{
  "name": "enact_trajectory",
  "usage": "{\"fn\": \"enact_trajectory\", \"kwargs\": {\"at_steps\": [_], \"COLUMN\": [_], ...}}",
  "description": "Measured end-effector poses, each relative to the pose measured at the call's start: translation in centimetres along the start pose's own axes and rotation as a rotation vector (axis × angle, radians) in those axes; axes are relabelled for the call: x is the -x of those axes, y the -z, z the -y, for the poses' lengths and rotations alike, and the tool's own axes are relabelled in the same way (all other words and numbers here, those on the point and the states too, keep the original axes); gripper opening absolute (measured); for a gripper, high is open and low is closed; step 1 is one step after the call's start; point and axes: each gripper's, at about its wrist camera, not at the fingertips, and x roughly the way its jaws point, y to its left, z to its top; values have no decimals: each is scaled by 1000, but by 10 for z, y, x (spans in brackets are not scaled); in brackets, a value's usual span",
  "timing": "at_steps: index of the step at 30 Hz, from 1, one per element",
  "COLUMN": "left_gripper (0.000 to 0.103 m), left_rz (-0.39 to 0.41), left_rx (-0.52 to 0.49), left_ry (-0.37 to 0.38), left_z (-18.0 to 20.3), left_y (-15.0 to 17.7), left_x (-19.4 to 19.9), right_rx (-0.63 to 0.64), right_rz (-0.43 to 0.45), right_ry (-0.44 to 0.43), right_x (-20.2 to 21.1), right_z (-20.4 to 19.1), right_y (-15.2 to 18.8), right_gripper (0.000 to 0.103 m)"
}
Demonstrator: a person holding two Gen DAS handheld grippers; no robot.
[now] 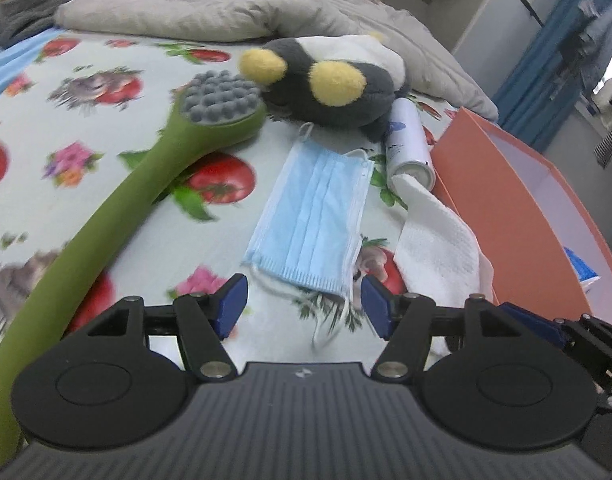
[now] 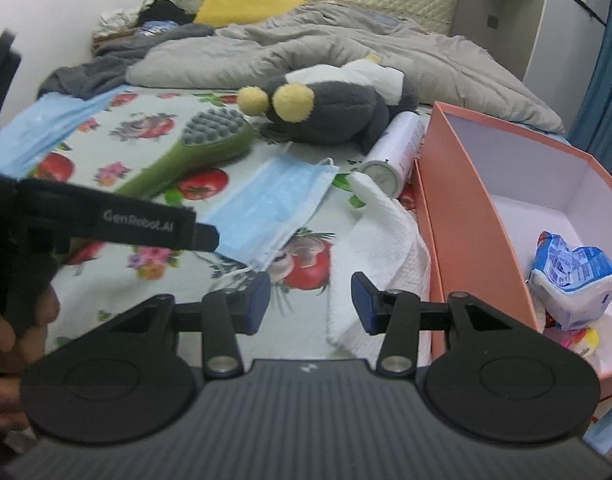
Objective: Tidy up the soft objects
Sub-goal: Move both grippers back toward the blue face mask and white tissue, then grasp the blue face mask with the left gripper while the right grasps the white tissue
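A blue face mask (image 1: 311,216) lies flat on the flowered sheet, just ahead of my open, empty left gripper (image 1: 304,308). A white cloth (image 1: 437,240) lies to its right against an orange box (image 1: 517,216). A grey and white plush toy with yellow feet (image 1: 333,80) lies further back. In the right wrist view my right gripper (image 2: 310,302) is open and empty, with the white cloth (image 2: 381,248) at its right finger, the mask (image 2: 270,208) ahead to the left and the plush toy (image 2: 337,108) behind. The orange box (image 2: 465,216) holds a blue and white tissue pack (image 2: 573,280).
A green long-handled brush with a grey nubbed head (image 1: 146,184) lies on the left. A white spray can (image 1: 409,140) lies between the plush and the box. A grey quilt (image 2: 345,48) is bunched at the back. My left hand's device and strap (image 2: 106,220) fill the left of the right wrist view.
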Motion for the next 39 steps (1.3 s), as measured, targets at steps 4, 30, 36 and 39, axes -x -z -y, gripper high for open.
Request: {"fn": "enact_trajectory", "kwargs": {"at_steps": [4,30,36,39], "left_gripper": [79,67,13,6], "left_rz": [27,-36,-7,5], "left_rx": [-96,-367,-313,-265], "left_ry": [5,-99,-153,-167], "left_z": [11,35,27,18], "left_y": [-12,-19,-23,-26], "left_x": [-21,-99,-93,-88], "right_rx": [13,-185,-196,-211], "right_rz": [23,-121,-127,-126], "right_ry": [48,24,-2,-20], "right_x": [-17,-77,-76,-74], "right_z": [2,36,39,42], "right_y": [-1,9,6,5], "right_gripper": [47,14,9,8]}}
